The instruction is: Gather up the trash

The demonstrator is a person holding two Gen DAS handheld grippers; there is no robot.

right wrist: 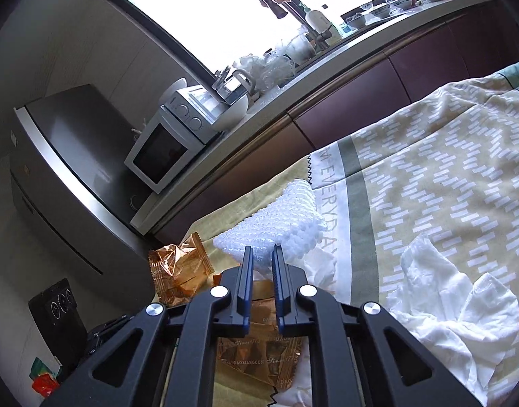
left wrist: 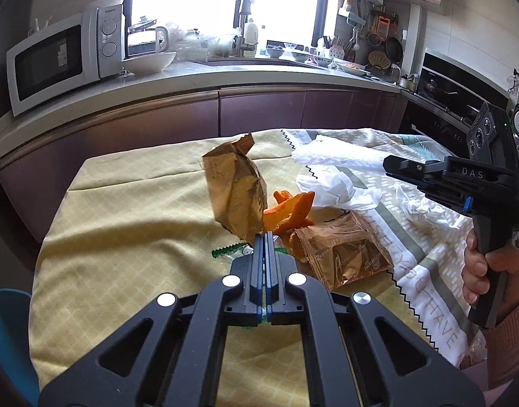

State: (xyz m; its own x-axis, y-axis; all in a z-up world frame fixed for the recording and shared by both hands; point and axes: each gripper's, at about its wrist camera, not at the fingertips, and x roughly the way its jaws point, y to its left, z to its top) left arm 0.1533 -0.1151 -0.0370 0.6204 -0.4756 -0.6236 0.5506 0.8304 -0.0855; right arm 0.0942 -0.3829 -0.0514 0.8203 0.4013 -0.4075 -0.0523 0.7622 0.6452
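- Left wrist view: my left gripper (left wrist: 265, 237) has its jaws pressed fully together, and they pinch the bottom corner of a crinkled bronze foil snack wrapper (left wrist: 235, 193), which stands up from the tips, tilted to the left.
- Just beyond the tips lie curled orange peel pieces (left wrist: 291, 212) and, to their right, a second bronze foil wrapper (left wrist: 340, 254) flat on the yellow checked tablecloth (left wrist: 123, 230).
- A clear wrapper with a green zigzag edge (left wrist: 227, 250) lies under the fingers.
- Crumpled white tissue (left wrist: 330, 188) sits behind the peel; further right, a hand (left wrist: 486, 271) holds my right gripper (left wrist: 390, 166) above the cloth.
- Right wrist view: my right gripper (right wrist: 262, 254) shows a narrow gap between the jaws. Nothing is clamped that I can see; the tips point at a white bubble-wrap sheet (right wrist: 279, 224), but I cannot tell whether they touch it.
- The flat bronze wrapper (right wrist: 259, 356) lies under the fingers, the pinched one (right wrist: 178, 271) to the left, and a white tissue (right wrist: 449, 305) to the right.
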